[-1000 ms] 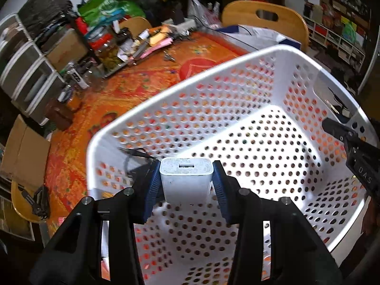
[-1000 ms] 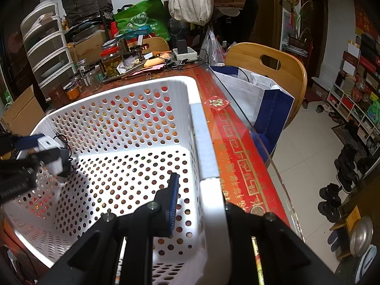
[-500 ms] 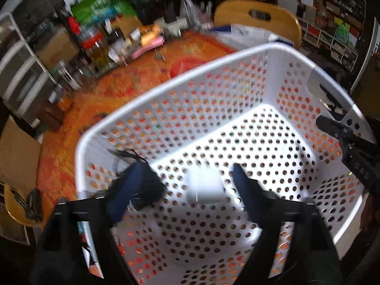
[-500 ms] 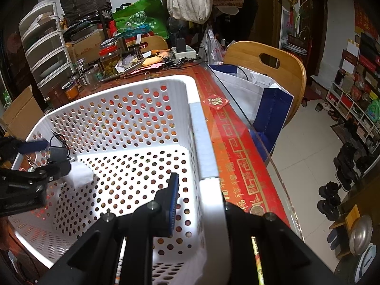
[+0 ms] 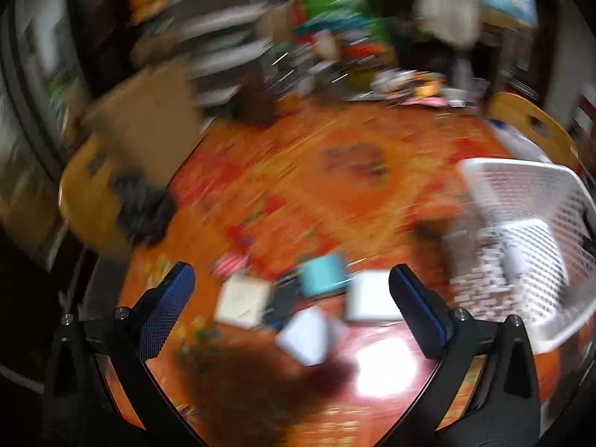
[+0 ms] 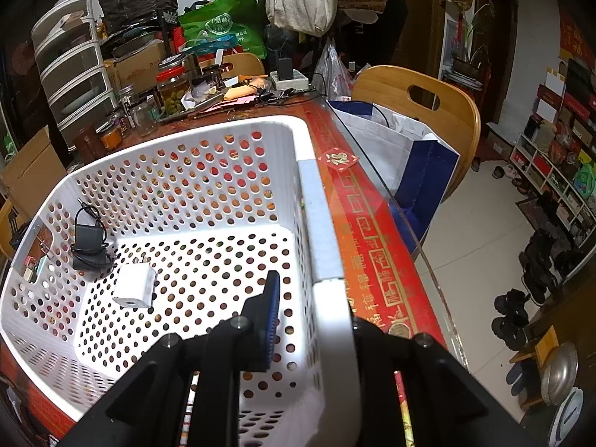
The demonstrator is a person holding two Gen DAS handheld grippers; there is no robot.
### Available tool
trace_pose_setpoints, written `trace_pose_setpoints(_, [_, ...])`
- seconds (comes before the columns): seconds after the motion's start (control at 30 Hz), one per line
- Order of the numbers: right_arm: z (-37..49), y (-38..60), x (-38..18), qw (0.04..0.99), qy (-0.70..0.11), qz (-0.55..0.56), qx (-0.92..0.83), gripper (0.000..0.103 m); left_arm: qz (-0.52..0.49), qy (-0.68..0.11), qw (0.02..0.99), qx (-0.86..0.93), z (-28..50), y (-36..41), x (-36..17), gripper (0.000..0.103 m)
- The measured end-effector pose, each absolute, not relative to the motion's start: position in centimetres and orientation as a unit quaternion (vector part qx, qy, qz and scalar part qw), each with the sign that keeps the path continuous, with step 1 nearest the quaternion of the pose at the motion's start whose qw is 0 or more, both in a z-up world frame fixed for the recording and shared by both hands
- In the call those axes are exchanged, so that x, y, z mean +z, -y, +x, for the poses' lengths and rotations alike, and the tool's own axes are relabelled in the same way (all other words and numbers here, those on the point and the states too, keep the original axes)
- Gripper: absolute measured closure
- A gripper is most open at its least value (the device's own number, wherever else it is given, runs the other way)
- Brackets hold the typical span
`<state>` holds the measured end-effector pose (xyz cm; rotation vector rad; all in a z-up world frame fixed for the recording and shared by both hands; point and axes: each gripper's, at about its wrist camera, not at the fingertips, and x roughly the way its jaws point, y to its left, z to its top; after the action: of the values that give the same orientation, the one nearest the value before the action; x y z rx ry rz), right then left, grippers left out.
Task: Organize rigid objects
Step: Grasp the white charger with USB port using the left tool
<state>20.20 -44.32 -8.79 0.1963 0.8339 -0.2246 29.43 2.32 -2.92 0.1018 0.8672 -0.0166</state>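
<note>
The right gripper [image 6: 305, 320] is clamped on the right-hand rim of the white basket [image 6: 175, 171], one blue pad inside the wall and the other finger outside it. On the basket floor a white charger [image 6: 134, 285] lies at about nine o'clock from that gripper, prongs up toward the far wall. Just beyond it, at about eleven o'clock from the charger and near the basket's left wall, sits a black adapter [image 6: 87, 247] with its cord coiled on top.

The left gripper [image 5: 290, 298] hangs over the orange tablecloth [image 5: 335, 171] with its jaws opening, spread wide, and nothing between them. The left wrist view is heavily smeared, so what lies below it reads only as several small boxes [image 5: 309, 320], white and one teal, probably flat on the cloth. From there the basket shows at about three o'clock. A wooden chair [image 6: 417, 111] stands at the table's right edge.
</note>
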Motion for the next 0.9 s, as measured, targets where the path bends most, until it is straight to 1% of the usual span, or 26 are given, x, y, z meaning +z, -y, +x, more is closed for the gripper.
trace_pose_setpoints(0.1, [20.1, 44.4, -8.8, 0.905, -0.400, 0.099, -0.109, 0.087, 0.026, -0.464, 0.885, 0.026, 31.0, -7.0, -7.1, 0.000])
trace_pose_setpoints(0.23, [20.1, 44.4, -8.8, 0.903, -0.403, 0.097, -0.111, 0.087, 0.014, -0.497, 0.867, 0.037, 31.9, -9.0, -10.6, 0.000])
trace_pose_setpoints(0.57, [20.1, 44.5, -8.7, 0.901, -0.405, 0.096, -0.120, 0.087, -0.006, -0.510, 0.860, 0.024, 32.2, -10.3, -13.4, 0.000])
trace_pose_setpoints(0.77, [20.2, 44.5, -8.7, 0.901, -0.406, 0.094, -0.123, 0.087, -0.004, -0.523, 0.852, 0.031, 33.8, -11.1, -15.3, 0.000])
trace_pose_setpoints(0.9, [20.2, 44.5, -8.7, 0.901, -0.406, 0.094, -0.122, 0.087, -0.008, -0.516, 0.856, 0.028, 33.9, -10.7, -15.4, 0.000])
